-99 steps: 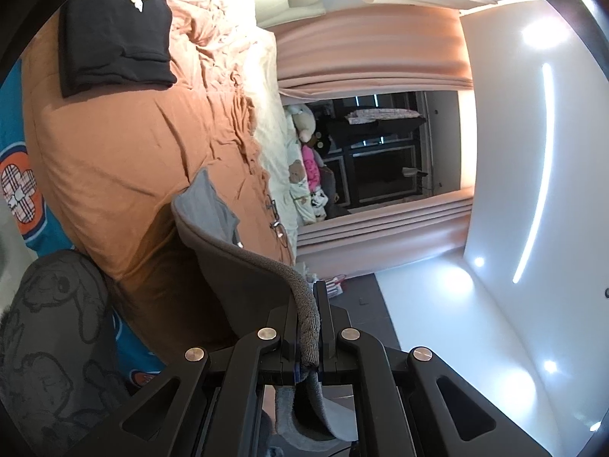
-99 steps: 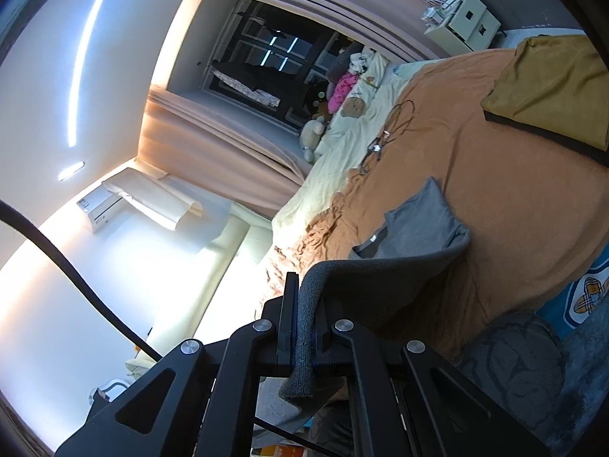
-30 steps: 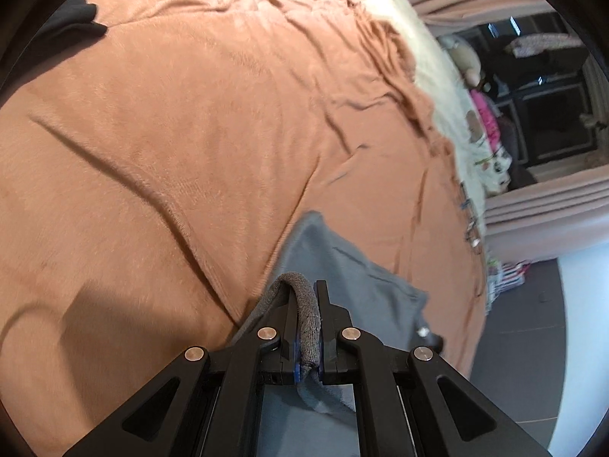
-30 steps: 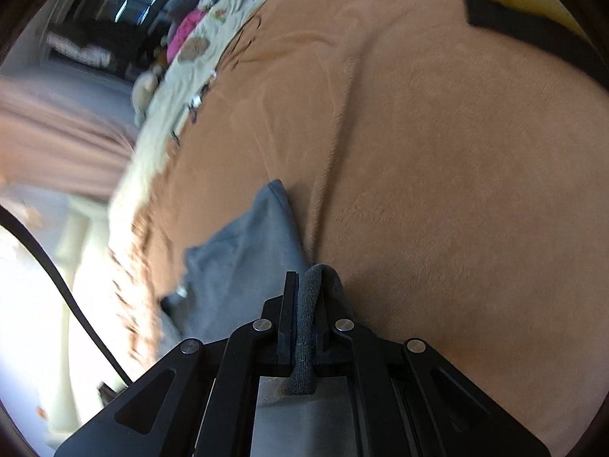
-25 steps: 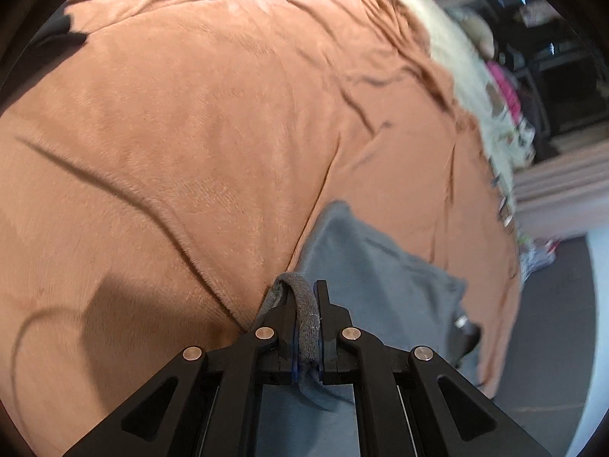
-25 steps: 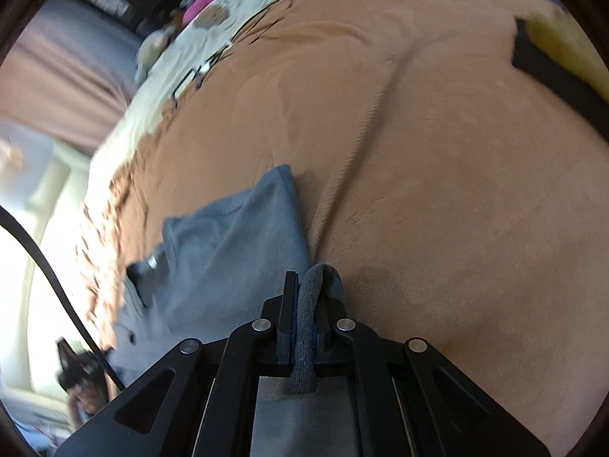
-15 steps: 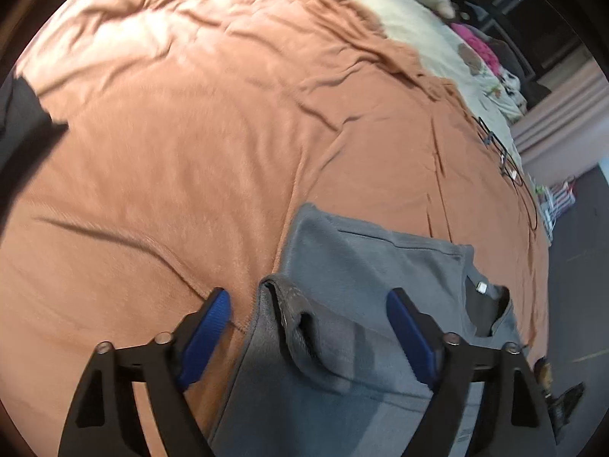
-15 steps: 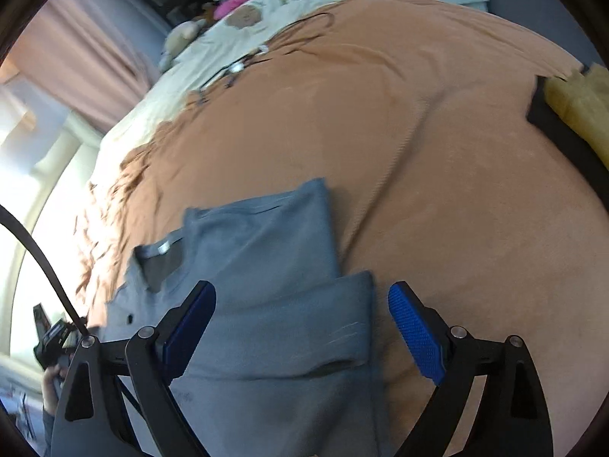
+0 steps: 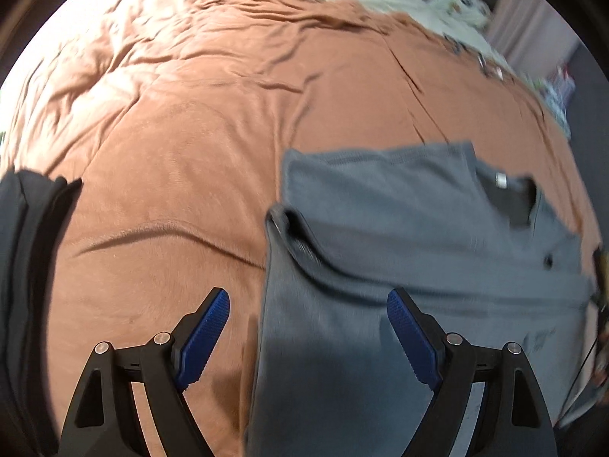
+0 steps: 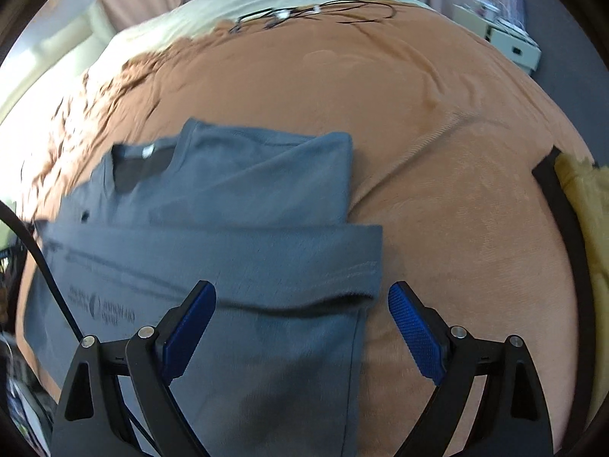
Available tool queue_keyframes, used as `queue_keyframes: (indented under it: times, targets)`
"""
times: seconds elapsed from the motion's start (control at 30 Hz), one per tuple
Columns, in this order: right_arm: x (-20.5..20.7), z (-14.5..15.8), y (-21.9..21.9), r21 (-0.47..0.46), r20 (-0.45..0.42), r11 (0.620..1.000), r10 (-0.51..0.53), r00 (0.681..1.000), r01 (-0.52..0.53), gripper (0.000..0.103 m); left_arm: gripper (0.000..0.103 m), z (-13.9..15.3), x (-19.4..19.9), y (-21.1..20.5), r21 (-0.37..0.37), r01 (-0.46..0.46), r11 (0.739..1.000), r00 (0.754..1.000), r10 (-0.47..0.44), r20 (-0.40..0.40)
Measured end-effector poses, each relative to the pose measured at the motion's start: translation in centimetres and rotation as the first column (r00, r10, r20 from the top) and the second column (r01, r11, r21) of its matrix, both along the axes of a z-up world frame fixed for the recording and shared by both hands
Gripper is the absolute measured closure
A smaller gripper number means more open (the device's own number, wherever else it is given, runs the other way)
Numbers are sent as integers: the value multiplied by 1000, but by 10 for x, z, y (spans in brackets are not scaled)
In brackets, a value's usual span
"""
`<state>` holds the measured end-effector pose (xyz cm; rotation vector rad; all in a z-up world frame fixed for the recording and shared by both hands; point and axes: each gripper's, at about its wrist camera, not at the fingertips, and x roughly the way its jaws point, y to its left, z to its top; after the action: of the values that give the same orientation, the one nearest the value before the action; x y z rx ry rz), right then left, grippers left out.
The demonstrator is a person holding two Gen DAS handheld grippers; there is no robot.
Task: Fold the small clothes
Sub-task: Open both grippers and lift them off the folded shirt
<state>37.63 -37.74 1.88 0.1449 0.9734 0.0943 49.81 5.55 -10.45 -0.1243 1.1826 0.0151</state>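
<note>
A grey T-shirt [image 9: 399, 236] lies on the brown bedspread [image 9: 182, 144], its lower part folded up over the chest and its collar at the far side. The left gripper [image 9: 308, 327] hangs open above the shirt's left folded edge, nothing between its blue pads. In the right wrist view the same grey T-shirt [image 10: 236, 228] shows small dark print near its left side. The right gripper [image 10: 302, 323] stands open over the shirt's right folded edge, clear of the cloth.
A black folded garment [image 9: 23, 236] lies at the left edge of the bed. A yellow garment with black trim [image 10: 582, 205] lies at the right. Cables [image 10: 312, 11] sit on the pale sheet beyond, and white storage boxes [image 10: 510, 42] stand past the bed's far corner.
Both grippers were shut on the shirt's hem, brought it down onto the bed, then opened and let it go. Both have since rolled and lifted away; the fold stays put.
</note>
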Motion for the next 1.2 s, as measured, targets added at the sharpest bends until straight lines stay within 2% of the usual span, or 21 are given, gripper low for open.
queue_keyframes:
  times: [0.17,0.37,0.5,0.67,0.87,1.0,1.13,1.2]
  targets:
    - [8,-3,5,-94,-25,993,69,997,-71,11,17,-13,-4,-16,69,97,993,994,-93,-65]
    - [19,-20,15,-161,-92,981,93,991,-107,11,17,-35,0,-26,140,135,981,985,-117,-128]
    - [30,-27,19,-205,-100,974,74,992,-93,11,17,-46,6,-28,170,147,974,982,-123,-146]
    - [48,-35,15,-200,-85,979,30,996,-47,11,11,-47,17,-28,231,146,962,986,-123,-111]
    - [65,-37,6,-194,-36,979,-66,997,58,11,11,-47,40,-18,223,96,970,994,-83,-68]
    - [79,-43,-3,-142,-7,984,-114,993,111,11,11,-46,58,-11,205,65,977,998,-59,-35]
    - [83,-41,-16,-78,51,978,-192,980,196,11,12,-44,76,5,220,-12,975,1000,7,24]
    - [86,-42,-24,-62,69,965,-249,966,253,11,15,-44,83,16,198,-48,979,998,41,37]
